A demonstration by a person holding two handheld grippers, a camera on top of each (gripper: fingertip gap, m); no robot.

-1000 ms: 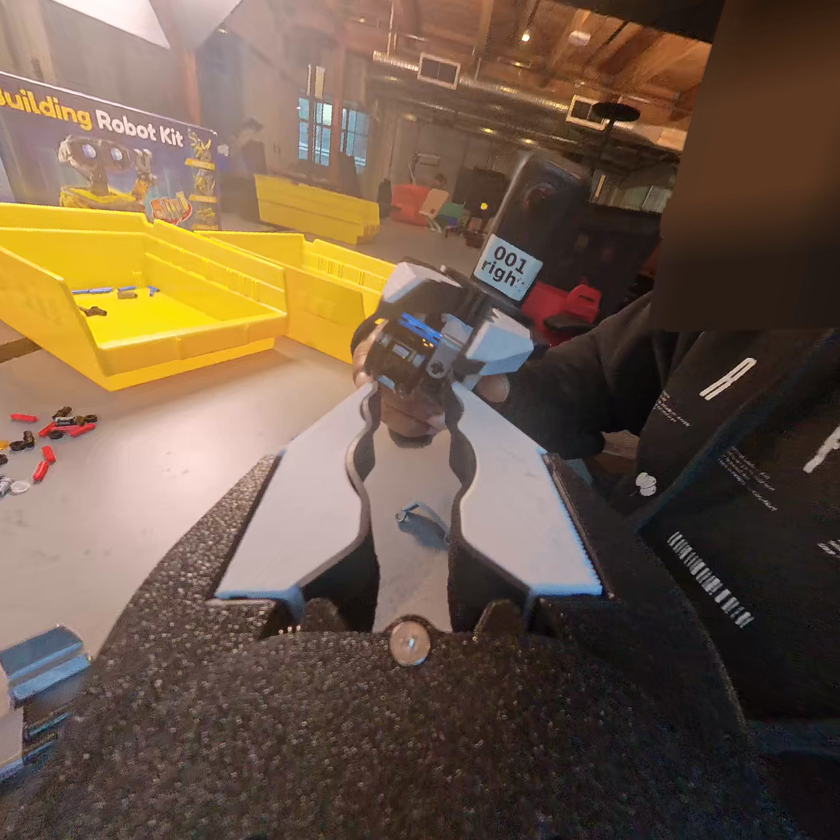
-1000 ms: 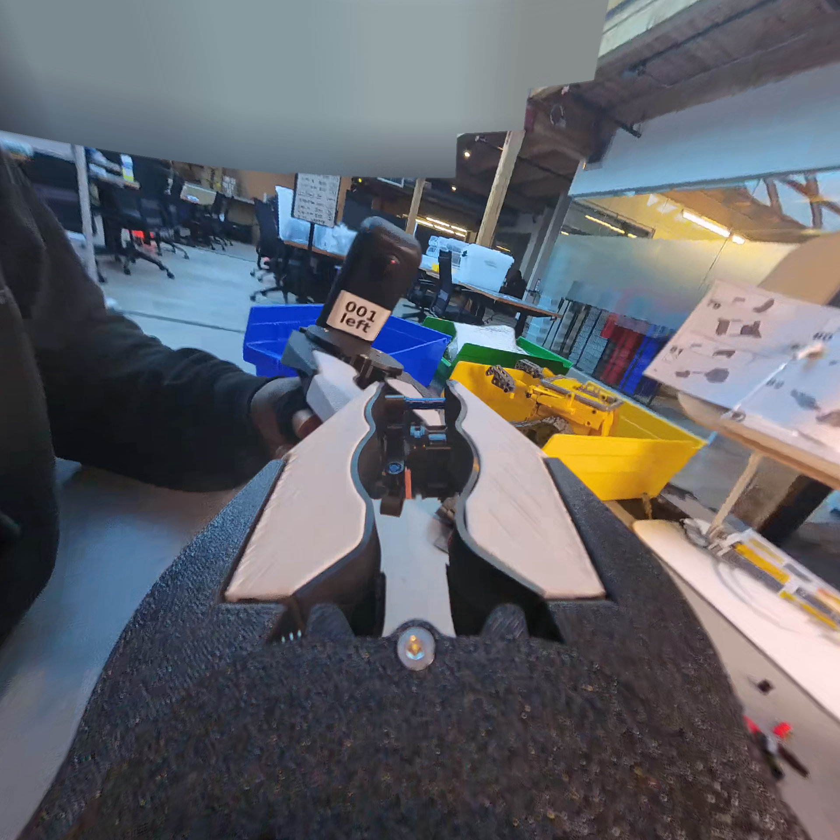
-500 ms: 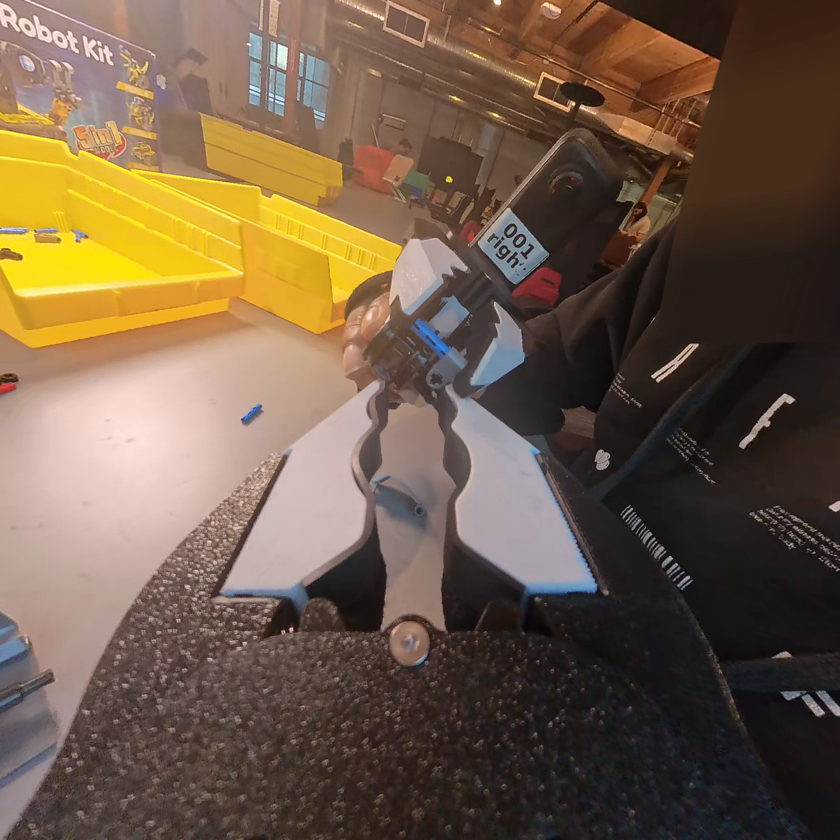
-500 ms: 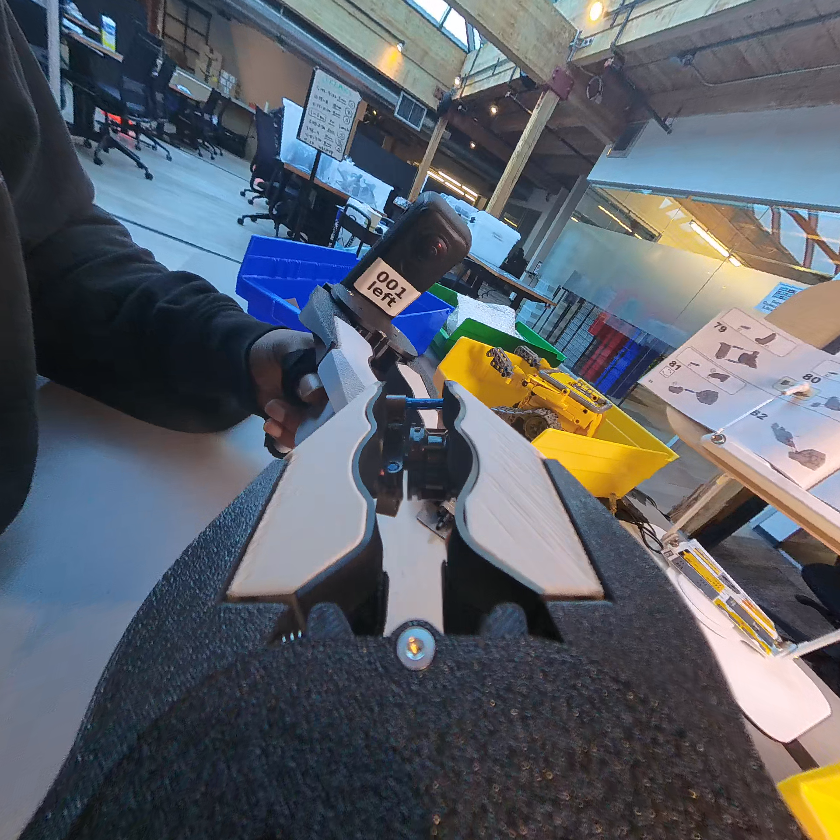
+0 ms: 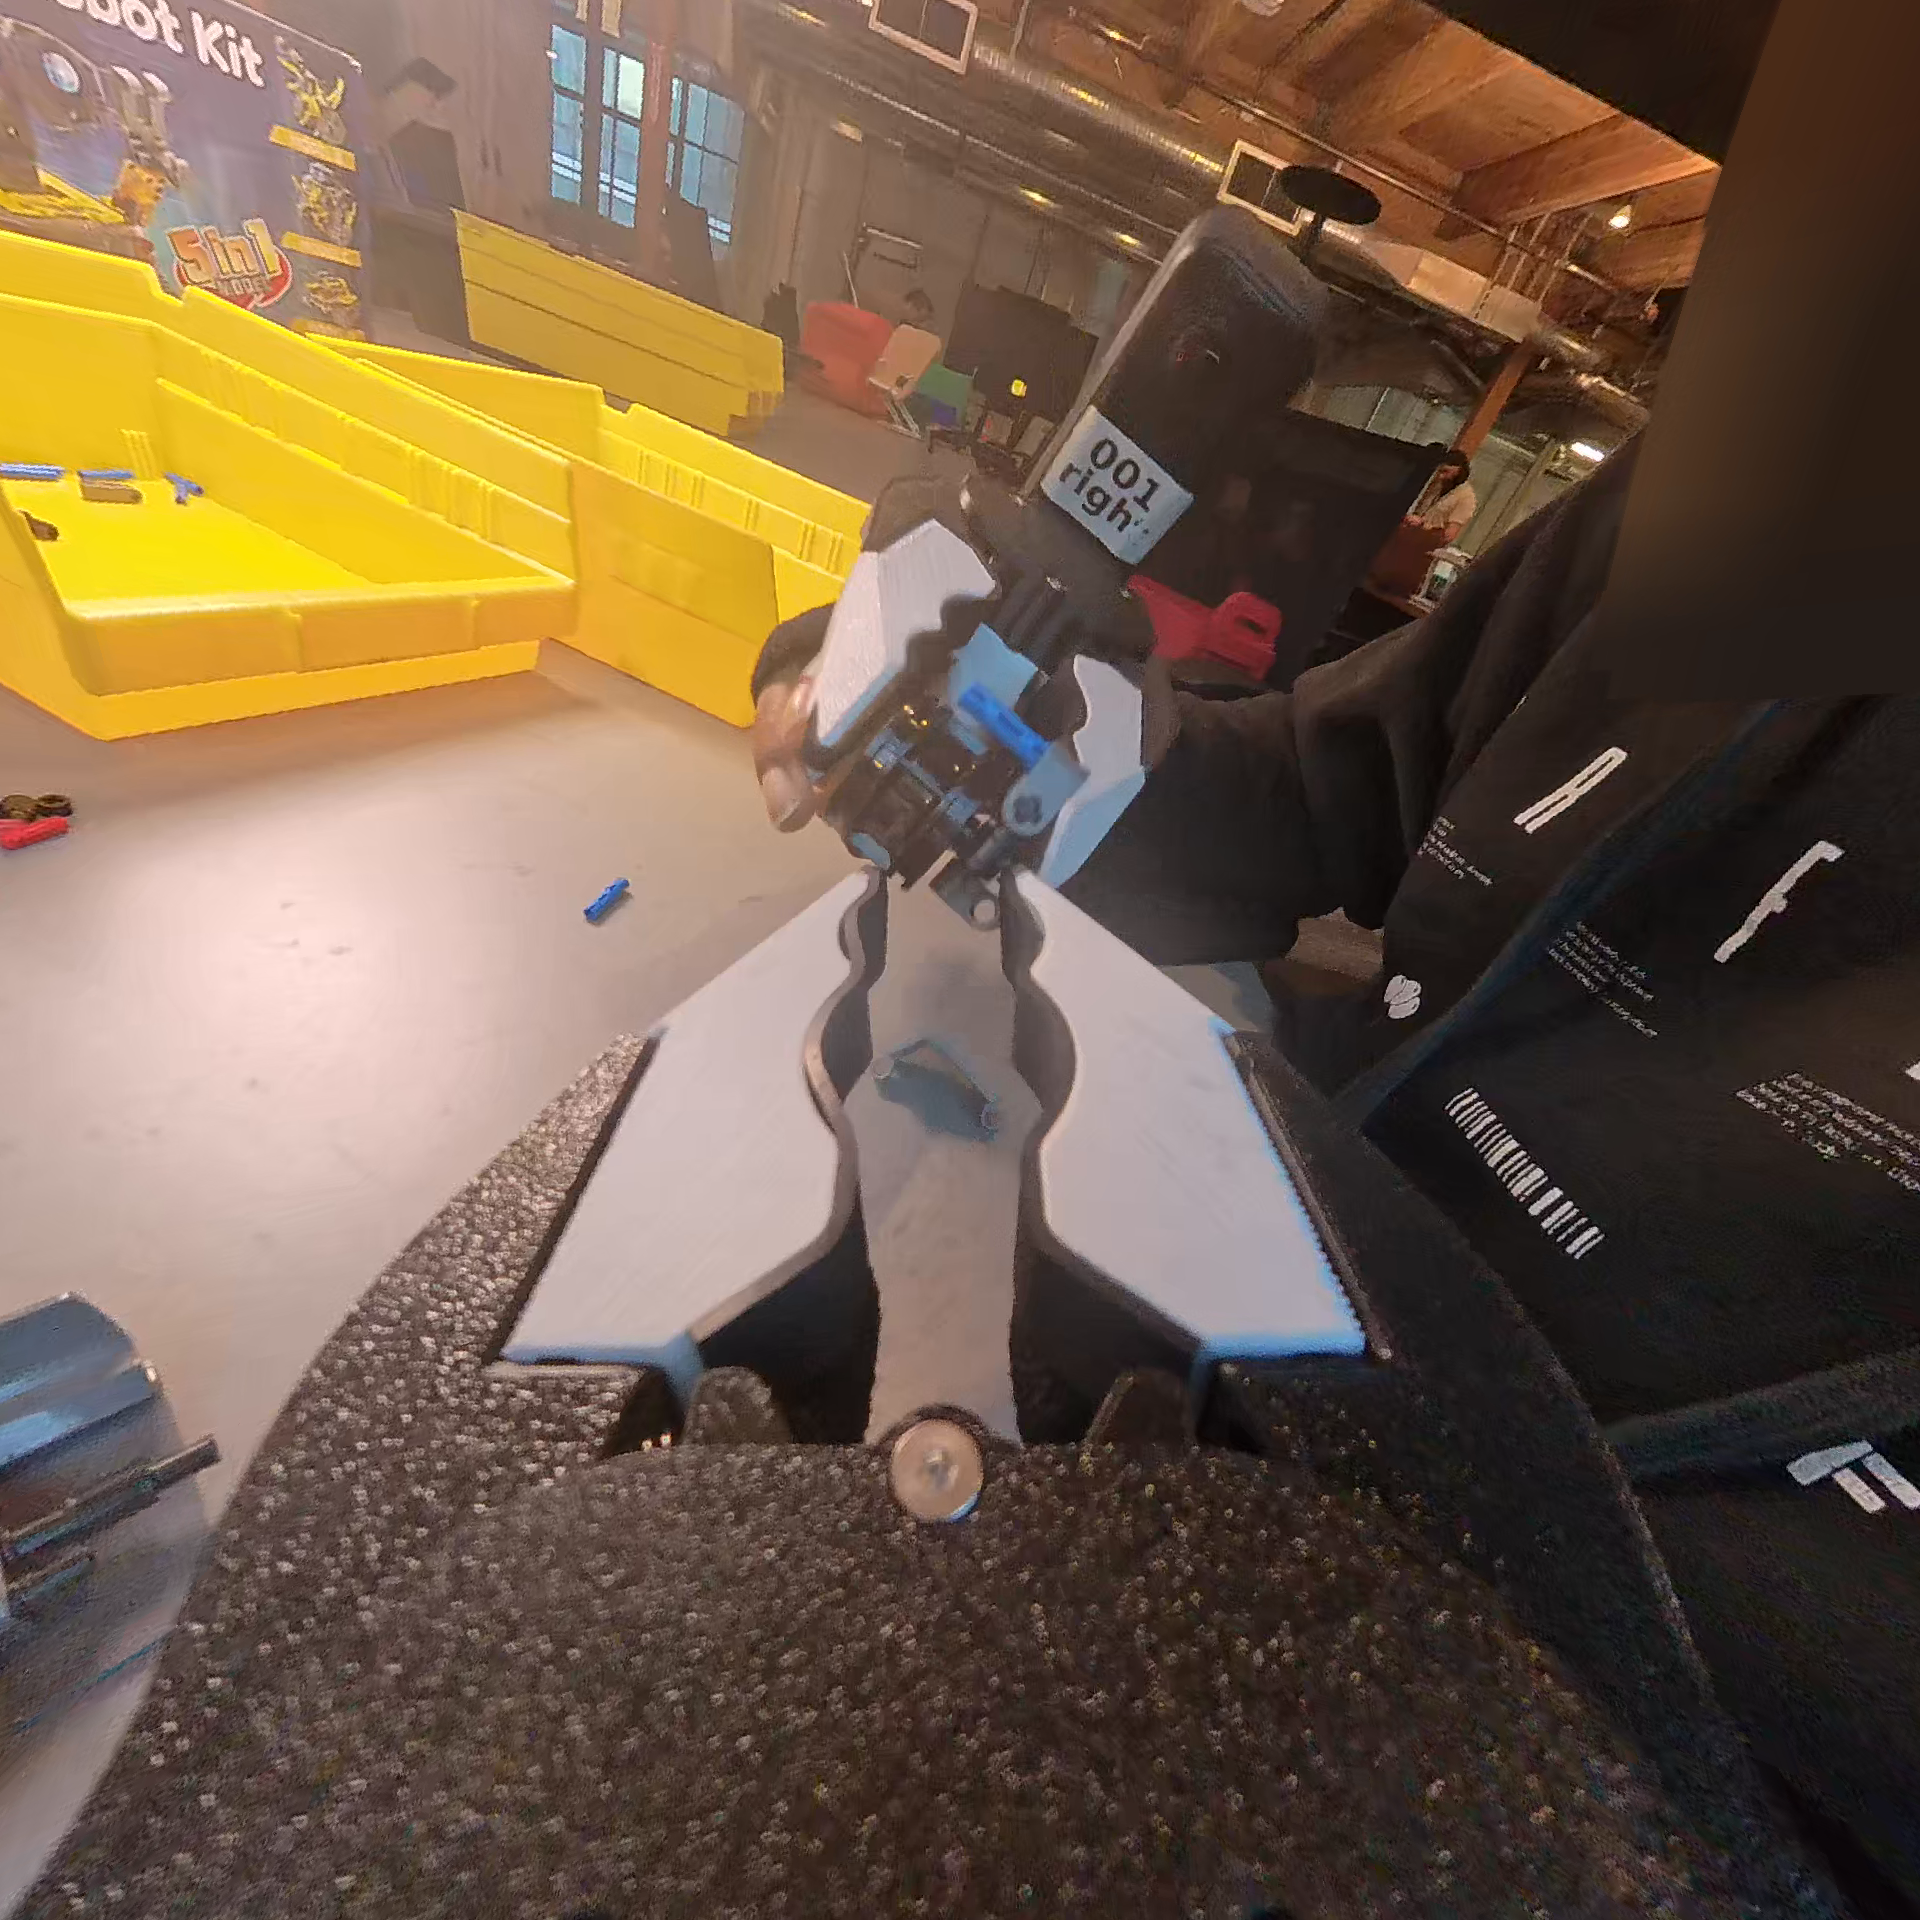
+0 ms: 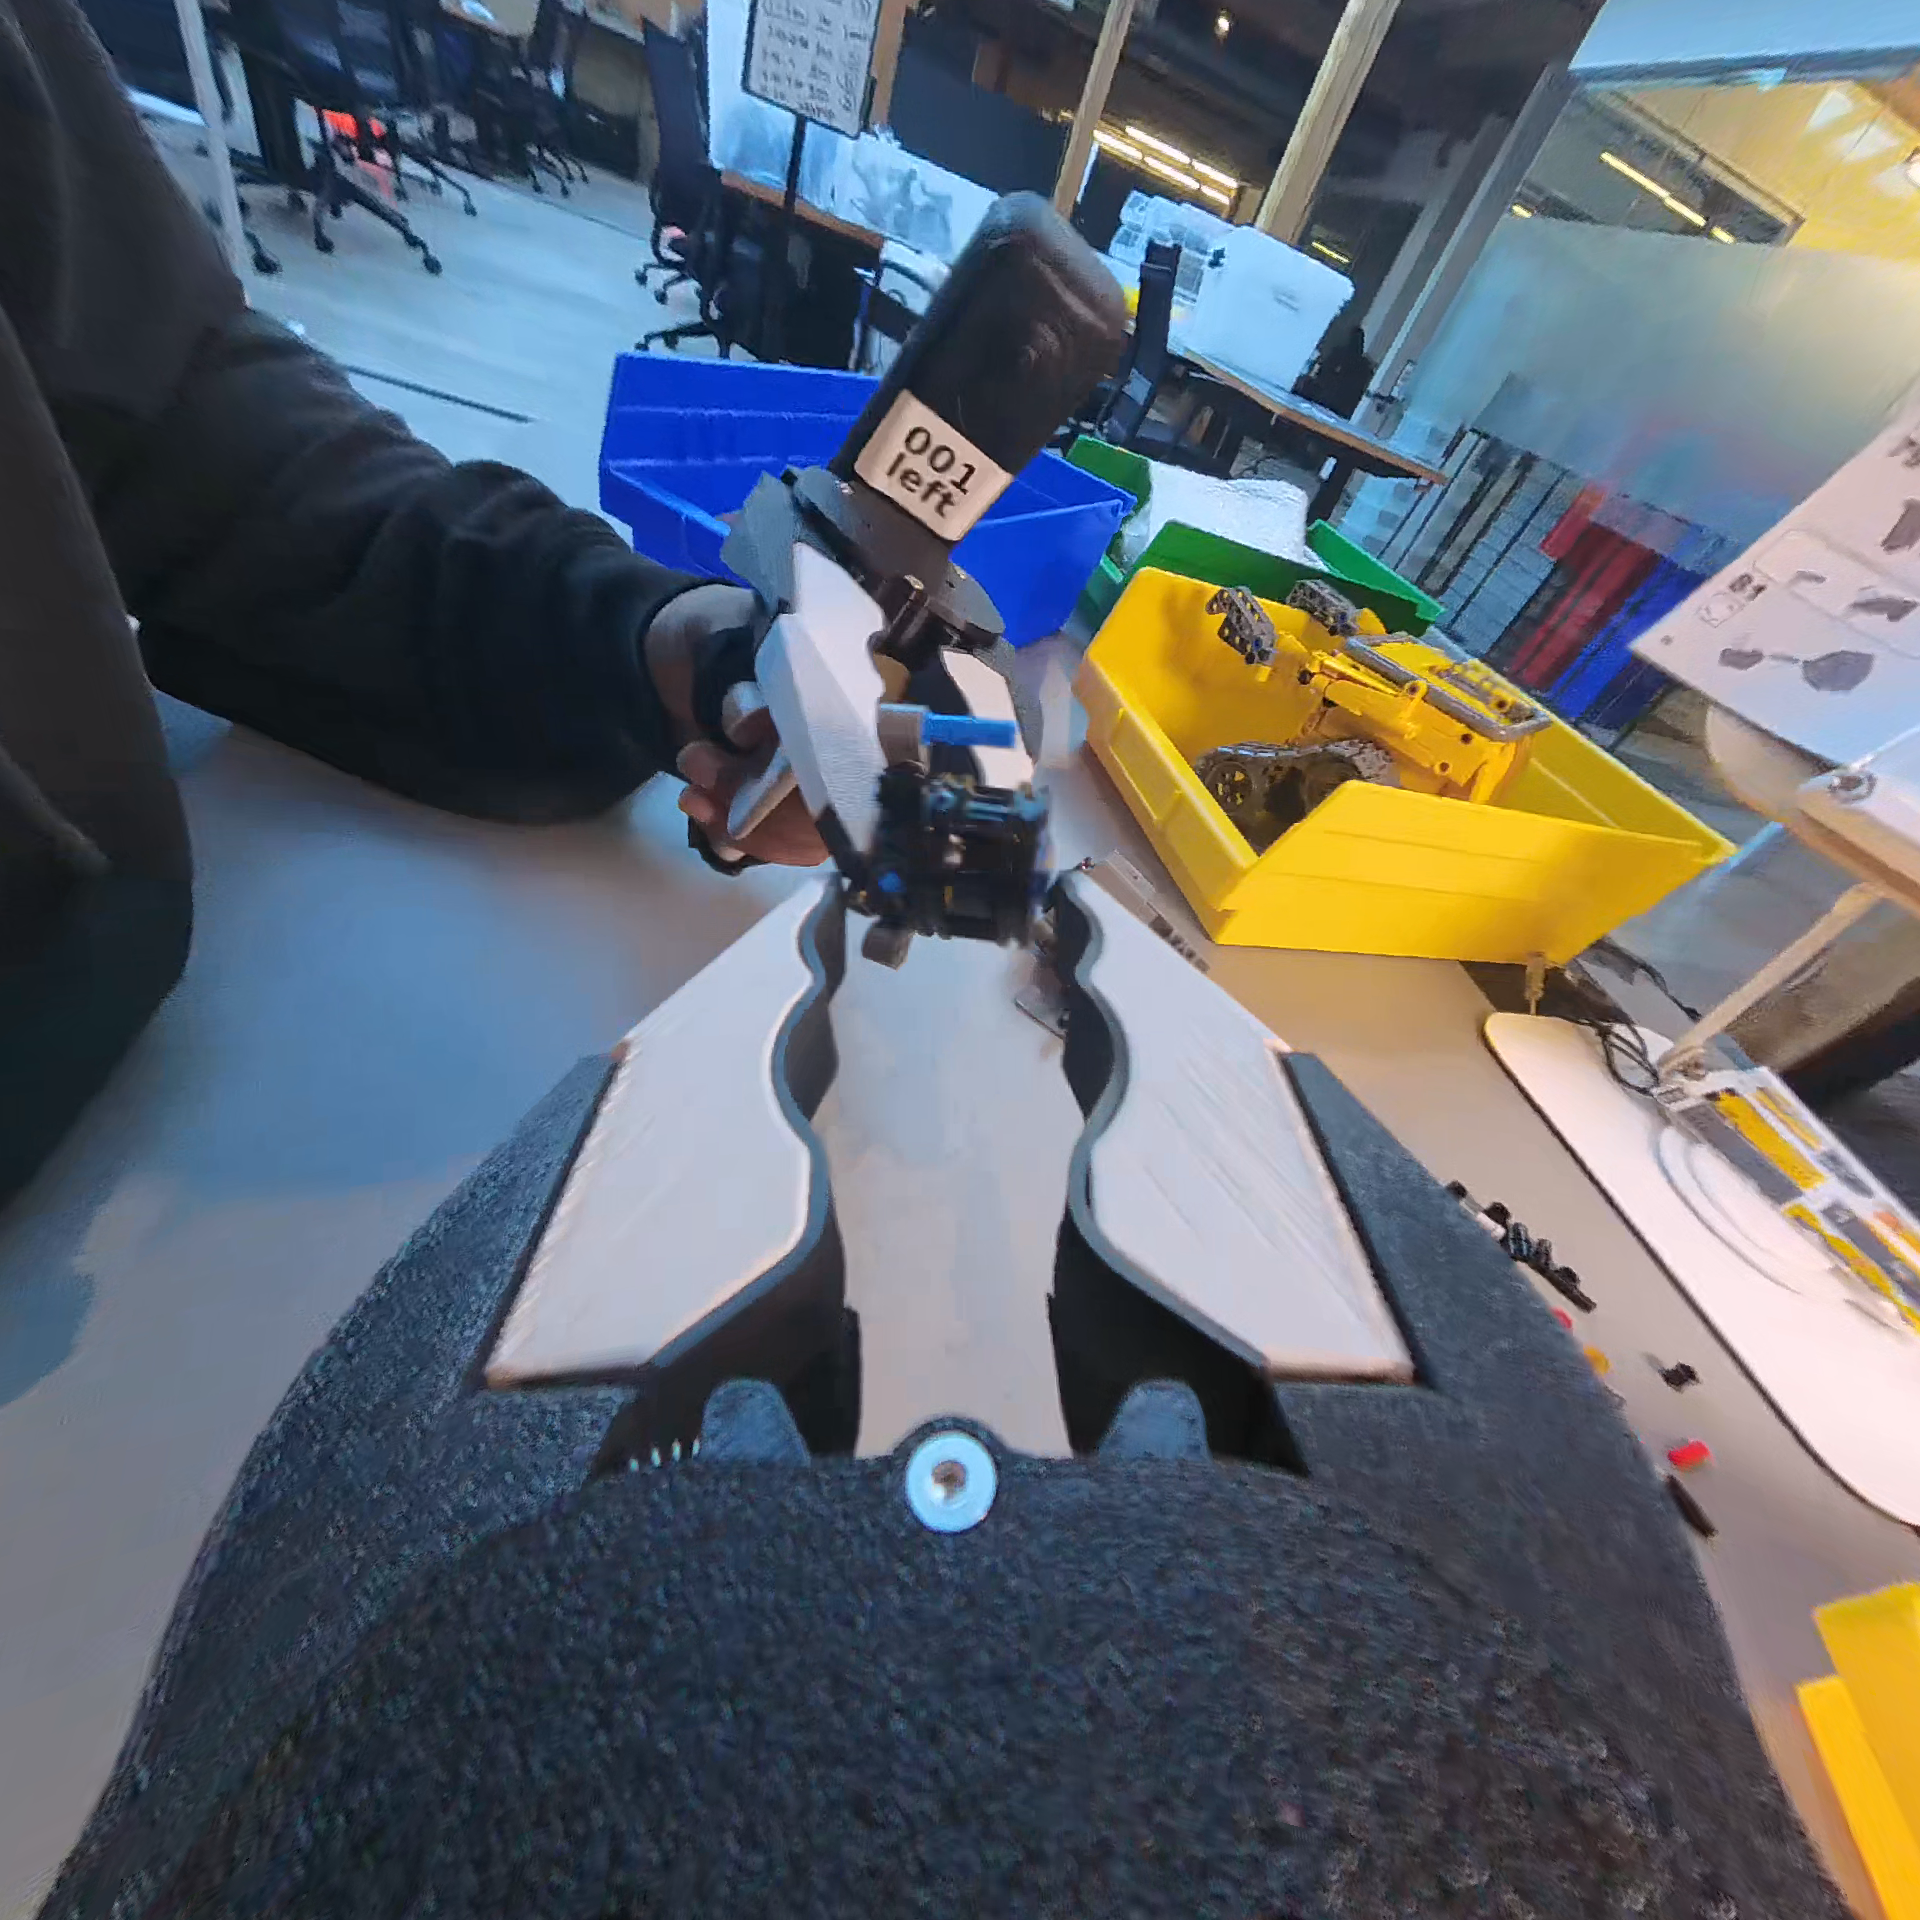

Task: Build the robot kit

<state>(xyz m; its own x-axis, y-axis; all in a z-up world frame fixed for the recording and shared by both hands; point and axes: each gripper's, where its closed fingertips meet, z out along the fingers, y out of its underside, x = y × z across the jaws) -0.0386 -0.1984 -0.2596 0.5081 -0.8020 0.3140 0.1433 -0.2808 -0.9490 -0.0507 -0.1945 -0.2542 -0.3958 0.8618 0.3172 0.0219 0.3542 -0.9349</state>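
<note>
Left wrist view: my left gripper (image 5: 948, 888) has its jaws narrow, the tips at the lower edge of the small black-and-blue block assembly (image 5: 925, 774); I cannot tell whether they grip it. My right gripper (image 5: 956, 821), opposite, clamps that assembly above the grey table (image 5: 312, 987). Left of the assembly lie a loose blue pin (image 5: 606, 900) and, farther off, yellow trays (image 5: 312, 582).

Right wrist view: the assembly sits between my right tips. To its right stands a yellow bin (image 6: 1455, 883) holding a tracked model (image 6: 1351, 727); beyond it is a blue bin (image 6: 727, 436), and behind that an open workshop with office chairs (image 6: 353, 156).
</note>
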